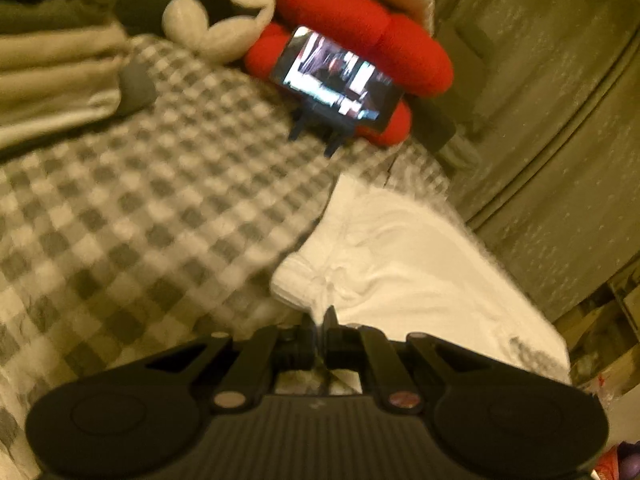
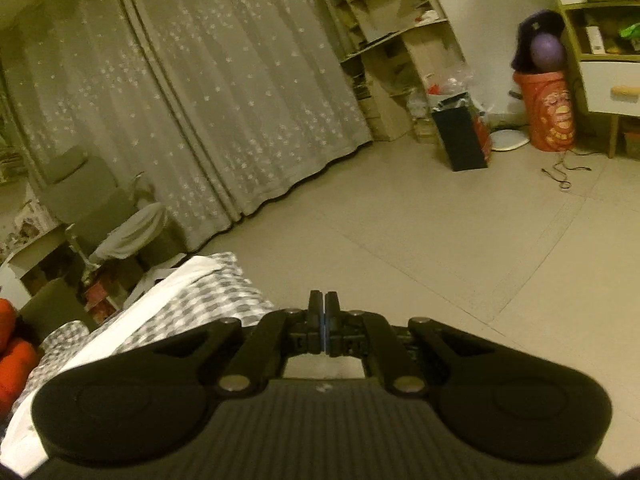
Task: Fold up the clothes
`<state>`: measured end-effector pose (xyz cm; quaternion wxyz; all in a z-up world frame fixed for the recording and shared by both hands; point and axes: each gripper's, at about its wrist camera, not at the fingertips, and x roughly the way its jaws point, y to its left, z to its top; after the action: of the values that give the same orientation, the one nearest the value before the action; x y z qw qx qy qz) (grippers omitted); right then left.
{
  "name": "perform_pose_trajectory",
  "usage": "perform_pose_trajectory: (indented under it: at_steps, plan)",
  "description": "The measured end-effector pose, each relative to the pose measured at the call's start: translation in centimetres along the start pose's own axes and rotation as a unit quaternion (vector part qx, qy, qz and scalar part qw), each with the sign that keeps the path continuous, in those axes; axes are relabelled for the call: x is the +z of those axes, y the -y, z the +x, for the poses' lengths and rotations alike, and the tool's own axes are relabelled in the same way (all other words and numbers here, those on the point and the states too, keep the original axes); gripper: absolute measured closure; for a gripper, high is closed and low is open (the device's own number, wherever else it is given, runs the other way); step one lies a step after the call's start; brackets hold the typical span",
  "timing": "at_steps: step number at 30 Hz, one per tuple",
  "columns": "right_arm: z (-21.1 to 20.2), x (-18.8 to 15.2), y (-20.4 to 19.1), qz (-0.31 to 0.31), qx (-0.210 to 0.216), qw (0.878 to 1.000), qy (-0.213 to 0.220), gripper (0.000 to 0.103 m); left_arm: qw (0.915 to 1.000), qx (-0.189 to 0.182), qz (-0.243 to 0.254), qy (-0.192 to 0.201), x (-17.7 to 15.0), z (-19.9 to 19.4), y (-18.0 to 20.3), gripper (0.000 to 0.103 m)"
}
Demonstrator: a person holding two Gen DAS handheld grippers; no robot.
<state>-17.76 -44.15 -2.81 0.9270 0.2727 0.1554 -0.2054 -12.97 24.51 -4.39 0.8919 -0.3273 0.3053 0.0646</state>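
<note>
Two grippers: we see left gripper (image 1: 320,320) pinching the white garment (image 1: 404,264), at 4 o'clock on the checkered blanket (image 1: 140,200). Right gripper (image 2: 323,304) jaws pressed together, empty, over the floor (image 2: 420,232).

Motion blur smears the phone screen (image 1: 338,76); the white garment (image 1: 420,264) runs under the gripper body.
</note>
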Motion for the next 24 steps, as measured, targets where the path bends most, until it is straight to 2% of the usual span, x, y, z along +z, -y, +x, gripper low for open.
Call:
perform_pose_trajectory:
  at_steps: [5,8,9,13,14,19,21,24]
  plan:
    - [0.8,-1.5,0.5,-0.018,-0.005,1.000,-0.025,0.101,0.9999,0.006,0.010,-0.008,-0.4,0.3,0.0,0.094]
    - [1.3,-1.8,0.3,-0.026,0.003,0.999,-0.035,0.101,0.9998,0.008,0.017,-0.008,-0.5,0.0,0.0,0.072]
    - [1.4,-1.8,0.3,-0.028,0.005,0.999,-0.037,0.101,0.9998,0.008,0.019,-0.006,-0.4,-0.3,-0.1,0.068]
    - [1.3,-1.5,0.6,-0.035,0.009,0.998,-0.045,0.100,1.0000,0.007,0.003,-0.006,-0.3,-1.4,-0.9,0.067]
    - [1.1,-1.3,0.6,-0.040,0.007,0.998,-0.043,0.094,0.9999,0.012,-0.005,-0.002,-0.1,-1.7,-1.2,0.066]
    - [0.3,-0.6,-0.9,-0.076,-0.002,0.997,-0.022,0.092,0.9981,0.056,0.004,0.026,1.2,-2.3,-1.1,0.066]
    - [0.6,-0.8,-2.7,-0.102,0.020,0.994,-0.026,0.092,0.9976,0.062,0.011,0.031,1.8,-1.9,-0.7,0.066]
    - [2.0,-1.6,-6.8,-0.137,0.081,0.985,-0.062,0.091,0.9970,0.060,0.037,0.031,2.7,-0.5,0.6,0.064]
